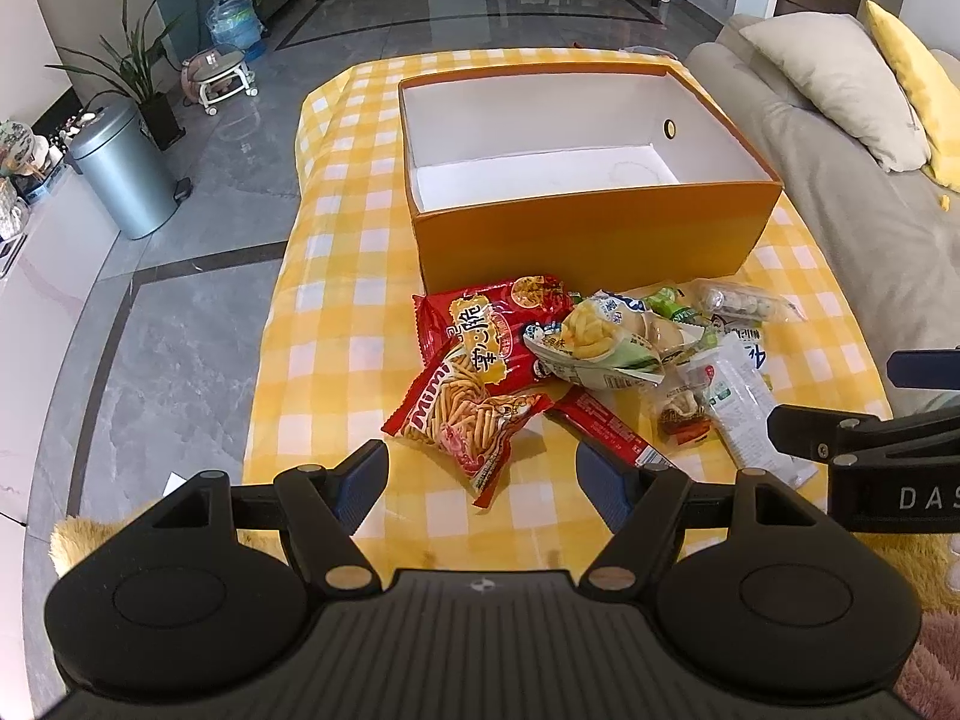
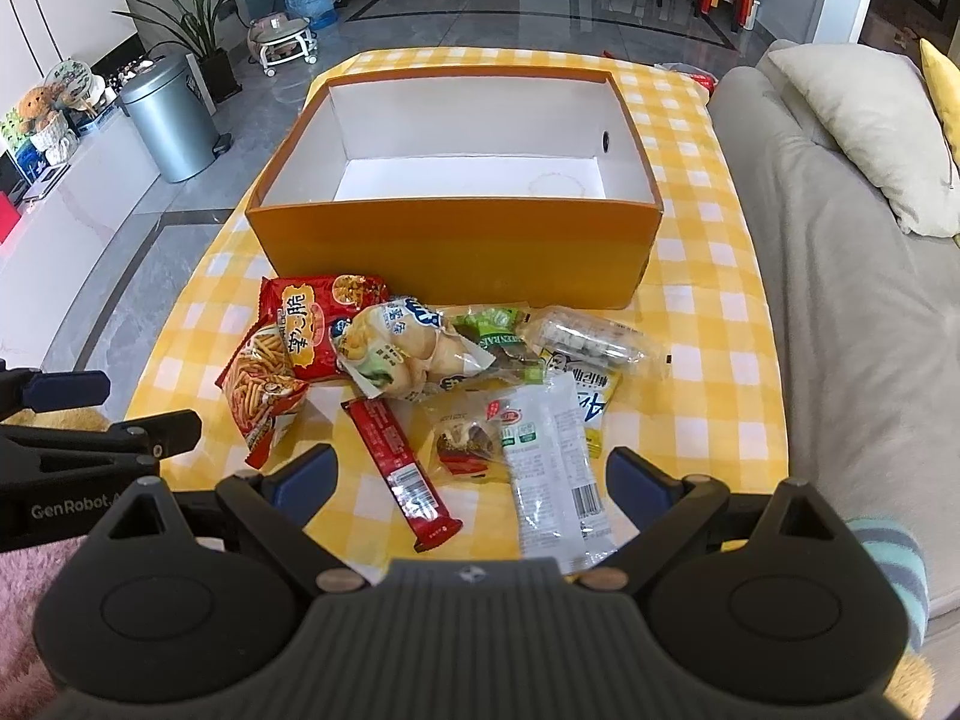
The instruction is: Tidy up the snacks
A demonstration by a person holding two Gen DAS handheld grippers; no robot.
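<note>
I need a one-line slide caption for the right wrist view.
Open right gripper above a snack pile before an empty orange box.

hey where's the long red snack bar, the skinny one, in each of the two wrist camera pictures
Left wrist view: the long red snack bar lies low and right of centre, just beyond the left gripper's right finger.
Right wrist view: it lies low and left of centre, running diagonally between the open fingers.
Shared landmark: the orange box beyond the snack pile.
</note>
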